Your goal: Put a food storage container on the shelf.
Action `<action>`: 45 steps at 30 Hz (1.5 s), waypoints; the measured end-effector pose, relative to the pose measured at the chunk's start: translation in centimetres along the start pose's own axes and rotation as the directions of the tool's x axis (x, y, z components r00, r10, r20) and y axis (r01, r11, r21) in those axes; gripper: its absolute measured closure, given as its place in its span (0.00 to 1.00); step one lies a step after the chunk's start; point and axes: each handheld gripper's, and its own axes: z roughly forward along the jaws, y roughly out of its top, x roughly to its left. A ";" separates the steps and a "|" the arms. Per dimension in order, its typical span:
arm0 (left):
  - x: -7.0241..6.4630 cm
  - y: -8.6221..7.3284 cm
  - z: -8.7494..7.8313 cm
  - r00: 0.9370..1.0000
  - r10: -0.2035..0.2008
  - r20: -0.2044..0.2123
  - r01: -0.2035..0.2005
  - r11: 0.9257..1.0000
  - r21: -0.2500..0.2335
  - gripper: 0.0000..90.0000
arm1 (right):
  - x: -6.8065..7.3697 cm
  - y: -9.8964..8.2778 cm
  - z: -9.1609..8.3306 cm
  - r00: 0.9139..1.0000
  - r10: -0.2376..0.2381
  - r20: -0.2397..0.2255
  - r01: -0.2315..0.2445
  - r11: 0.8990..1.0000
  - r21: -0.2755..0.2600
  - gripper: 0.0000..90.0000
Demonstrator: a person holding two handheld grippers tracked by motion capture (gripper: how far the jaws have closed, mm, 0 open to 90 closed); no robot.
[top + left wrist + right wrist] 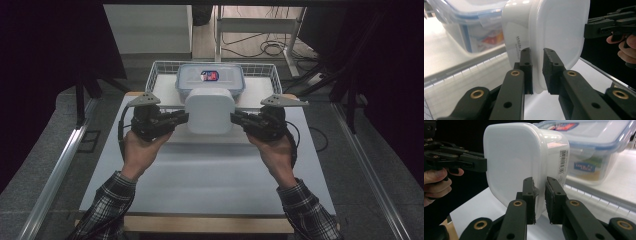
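- White plastic tub [210,110]: held clear above the table [210,170], just in front of the wire basket [165,67].
- Left gripper [184,118]: jaws closed on the tub's left rim, wall pinched between the pads.
- Right gripper [235,119]: jaws closed on the tub's right rim, likewise.
- Clear lidded container [210,77]: sits in the basket, behind the tub.
- Progress, as judged: grasp and lift done; carrying the tub to its place, setting it down and letting go remain.
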 end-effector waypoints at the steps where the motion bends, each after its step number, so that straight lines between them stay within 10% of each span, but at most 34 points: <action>1: 0.0 0.2 -0.1 1.000 -0.001 0.000 0.001 1.000 -0.003 0.88 | 0.0 0.2 0.0 1.000 -0.002 -0.001 0.002 1.000 -0.003 0.87; 27: 0.6 5.9 -1.6 1.000 0.013 -0.006 -0.014 0.999 -0.045 0.88 | -0.2 6.0 -0.2 1.000 -0.012 -0.005 0.012 0.998 -0.061 0.87; 45: 2.3 8.5 0.2 1.000 -0.002 -0.005 0.002 0.999 -0.047 0.87 | -2.2 8.7 1.3 0.999 0.034 0.028 -0.033 0.998 -0.055 0.85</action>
